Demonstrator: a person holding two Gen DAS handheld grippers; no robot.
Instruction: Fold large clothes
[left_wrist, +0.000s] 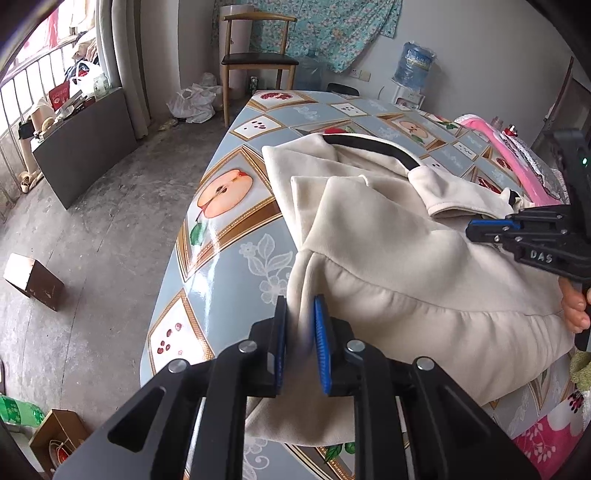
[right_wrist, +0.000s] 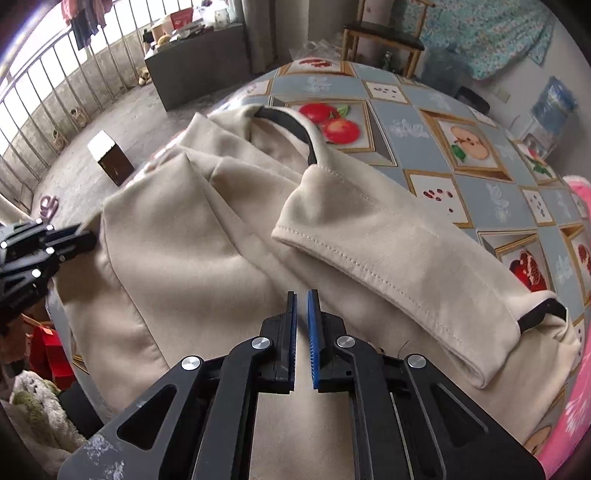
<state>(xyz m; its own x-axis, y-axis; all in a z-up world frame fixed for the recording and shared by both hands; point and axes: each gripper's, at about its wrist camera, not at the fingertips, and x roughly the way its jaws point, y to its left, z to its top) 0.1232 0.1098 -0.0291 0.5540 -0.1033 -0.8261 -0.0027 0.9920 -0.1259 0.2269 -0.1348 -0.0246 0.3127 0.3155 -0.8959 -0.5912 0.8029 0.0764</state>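
Note:
A large cream garment (left_wrist: 406, 266) with a black collar trim (left_wrist: 373, 146) lies crumpled on the fruit-patterned table (left_wrist: 229, 266). My left gripper (left_wrist: 300, 314) is shut on a fold at the garment's left edge, with cloth pinched between the blue pads. In the right wrist view the left gripper (right_wrist: 90, 238) grips that same edge of the garment (right_wrist: 184, 240). My right gripper (right_wrist: 302, 295) hovers over the garment's middle, its jaws a narrow slit apart with nothing between them. A folded sleeve (right_wrist: 388, 258) lies just to its right. The right gripper (left_wrist: 471, 230) also shows at the right of the left wrist view.
A wooden chair (left_wrist: 258, 59) and a water jug (left_wrist: 413, 66) stand beyond the table's far end. A pink item (left_wrist: 513, 158) lies along the table's right side. On the floor to the left are a small box (left_wrist: 33, 280) and a dark low cabinet (left_wrist: 85, 147).

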